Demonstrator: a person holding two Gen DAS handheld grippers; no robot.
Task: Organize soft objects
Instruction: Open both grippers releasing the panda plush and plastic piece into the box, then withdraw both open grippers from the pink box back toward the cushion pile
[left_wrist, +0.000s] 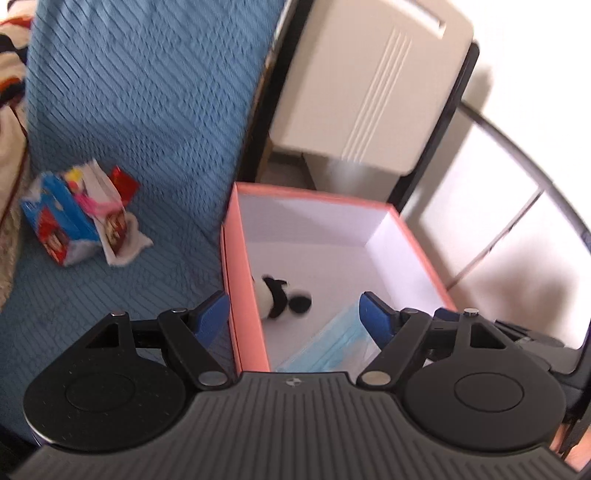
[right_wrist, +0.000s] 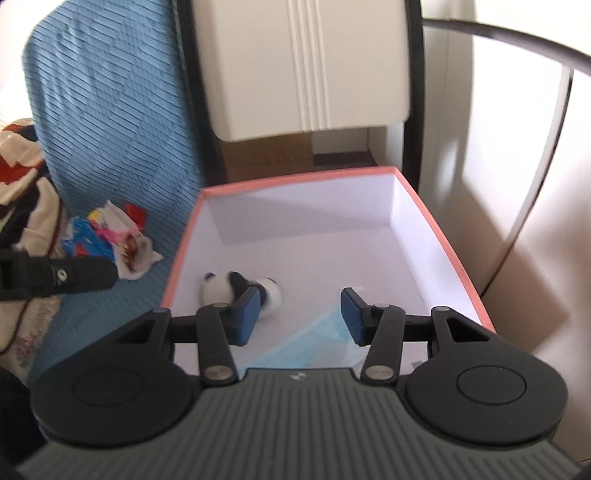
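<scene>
A pink box (left_wrist: 231, 258) with a white inside stands on the blue sofa cover (left_wrist: 140, 110). A small panda plush (left_wrist: 275, 295) lies in it near the left wall, beside a blue face mask (left_wrist: 328, 349). My left gripper (left_wrist: 293, 314) is open and empty above the box's near left wall. My right gripper (right_wrist: 299, 314) is open and empty over the box (right_wrist: 443, 236), with the panda (right_wrist: 225, 288) and the mask (right_wrist: 314, 343) below it. A colourful cloth (left_wrist: 79, 214) lies on the sofa, left of the box; the right wrist view shows it too (right_wrist: 110, 236).
A cream cabinet panel (left_wrist: 365, 81) and a black frame (left_wrist: 258, 103) rise behind the box. A patterned blanket (right_wrist: 26, 177) lies at the far left. The other gripper's black body (right_wrist: 55, 275) reaches in at the left edge of the right wrist view.
</scene>
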